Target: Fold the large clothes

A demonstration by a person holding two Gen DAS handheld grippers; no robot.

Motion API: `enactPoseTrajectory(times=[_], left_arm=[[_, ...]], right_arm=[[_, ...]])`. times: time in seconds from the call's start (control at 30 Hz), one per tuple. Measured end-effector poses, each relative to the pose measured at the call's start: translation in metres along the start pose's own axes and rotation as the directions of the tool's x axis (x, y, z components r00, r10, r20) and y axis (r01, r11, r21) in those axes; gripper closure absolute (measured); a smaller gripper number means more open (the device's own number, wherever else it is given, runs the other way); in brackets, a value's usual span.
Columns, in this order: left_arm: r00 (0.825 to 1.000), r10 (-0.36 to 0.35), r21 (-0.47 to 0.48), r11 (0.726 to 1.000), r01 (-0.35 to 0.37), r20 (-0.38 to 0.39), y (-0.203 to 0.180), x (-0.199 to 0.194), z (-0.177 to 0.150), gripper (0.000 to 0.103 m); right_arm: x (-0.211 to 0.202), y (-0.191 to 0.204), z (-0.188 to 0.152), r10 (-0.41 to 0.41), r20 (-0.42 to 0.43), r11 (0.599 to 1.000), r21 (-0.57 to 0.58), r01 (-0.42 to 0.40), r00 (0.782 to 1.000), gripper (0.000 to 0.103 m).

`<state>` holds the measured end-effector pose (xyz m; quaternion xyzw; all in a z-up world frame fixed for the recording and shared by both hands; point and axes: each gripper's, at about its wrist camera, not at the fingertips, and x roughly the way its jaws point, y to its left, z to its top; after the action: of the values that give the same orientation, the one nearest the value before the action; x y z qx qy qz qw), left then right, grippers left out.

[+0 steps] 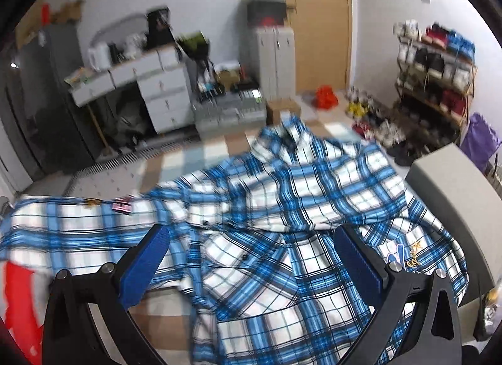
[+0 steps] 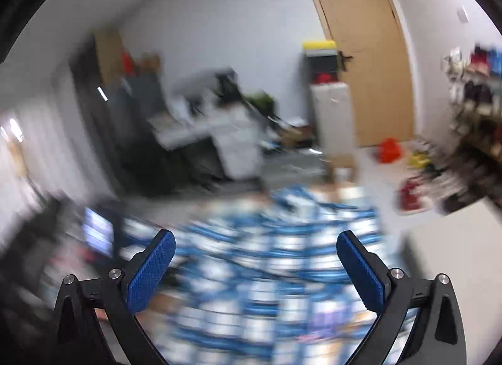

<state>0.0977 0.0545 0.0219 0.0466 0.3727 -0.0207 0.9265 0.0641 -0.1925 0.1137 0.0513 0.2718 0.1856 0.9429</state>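
Blue-and-white plaid cotton shirt (image 1: 266,208): lying spread and rumpled across the tan tabletop (image 1: 157,305) in front of you, collar end pointing away toward the door, one sleeve running out to your left, buttons showing along the placket.

Left gripper (image 1: 251,266): you are holding it just above the shirt's middle, blue-padded jaws standing wide apart, gripping nothing.

Right gripper (image 2: 255,267): you are holding it over the same shirt (image 2: 266,271), jaws likewise wide apart and empty; this view is heavily blurred, so the fabric's detail cannot be told.

Red cloth item (image 1: 22,302): lying at the left edge beside the sleeve.

Grey box-shaped block (image 1: 451,195): sitting at the shirt's right side.

Light wooden door (image 1: 313,19): standing beyond.
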Motion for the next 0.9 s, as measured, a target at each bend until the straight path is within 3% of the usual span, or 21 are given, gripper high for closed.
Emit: enactPoseTrajectory(times=[0.07,0.13,0.23,0.37,0.53,0.57,0.6,0.63,0.67,0.7,0.77,0.8,0.9], left_arm=[[0.999,-0.006,0.007,1.000,0.006,-0.048,-0.005,0.026,0.006,0.001],[0.997,0.007,0.026,1.000,-0.005,-0.076,-0.013,0.050,0.012,0.001],[0.990,0.015,0.046,0.999,-0.009,-0.142,-0.022,0.097,0.018,0.001],[0.977,0.008,0.030,1.000,-0.002,-0.213,-0.022,0.143,0.019,0.001],[0.958,0.014,0.027,1.000,-0.007,-0.288,-0.018,0.183,0.009,0.001],[0.951,0.021,0.030,0.999,-0.012,-0.309,-0.018,0.189,0.006,0.001],[0.944,0.025,0.033,0.999,-0.015,-0.328,-0.017,0.196,0.001,0.001],[0.940,0.028,0.034,0.999,-0.018,-0.340,-0.015,0.199,-0.001,0.001],[0.934,0.037,0.034,0.999,-0.027,-0.356,-0.013,0.203,-0.004,0.001],[0.928,0.045,0.031,0.999,-0.036,-0.370,-0.010,0.206,-0.007,0.001],[0.923,0.022,-0.002,1.000,-0.024,-0.383,-0.002,0.207,-0.012,0.001],[0.924,0.016,-0.011,1.000,-0.022,-0.382,0.001,0.204,-0.012,0.001],[0.934,0.005,-0.016,1.000,-0.011,-0.357,0.006,0.176,-0.008,0.001]], right_arm=[[0.061,-0.037,-0.002,-0.074,-0.134,0.997,0.010,0.076,0.988,0.000],[0.116,-0.076,-0.008,-0.127,-0.283,0.988,0.043,0.145,0.951,0.000],[0.181,-0.134,-0.027,-0.100,-0.469,0.978,0.116,0.174,0.877,0.000],[0.232,-0.181,-0.046,0.066,-0.529,0.952,0.286,0.105,0.846,0.000],[0.265,-0.199,-0.074,0.082,-0.609,0.945,0.299,0.132,0.789,0.000],[0.268,-0.201,-0.080,0.067,-0.620,0.949,0.282,0.142,0.782,0.000],[0.271,-0.198,-0.078,0.044,-0.593,0.960,0.247,0.130,0.804,0.000],[0.274,-0.196,-0.082,0.015,-0.616,0.968,0.207,0.144,0.787,0.000],[0.273,-0.191,-0.083,-0.014,-0.614,0.976,0.163,0.144,0.790,0.000],[0.276,-0.187,-0.085,-0.041,-0.627,0.980,0.128,0.155,0.778,0.000],[0.278,-0.174,-0.090,-0.123,-0.646,0.985,0.011,0.170,0.753,0.000],[0.274,-0.169,-0.090,-0.145,-0.639,0.984,-0.017,0.175,0.755,0.000],[0.245,-0.162,-0.079,-0.102,-0.581,0.986,0.047,0.158,0.807,0.000]])
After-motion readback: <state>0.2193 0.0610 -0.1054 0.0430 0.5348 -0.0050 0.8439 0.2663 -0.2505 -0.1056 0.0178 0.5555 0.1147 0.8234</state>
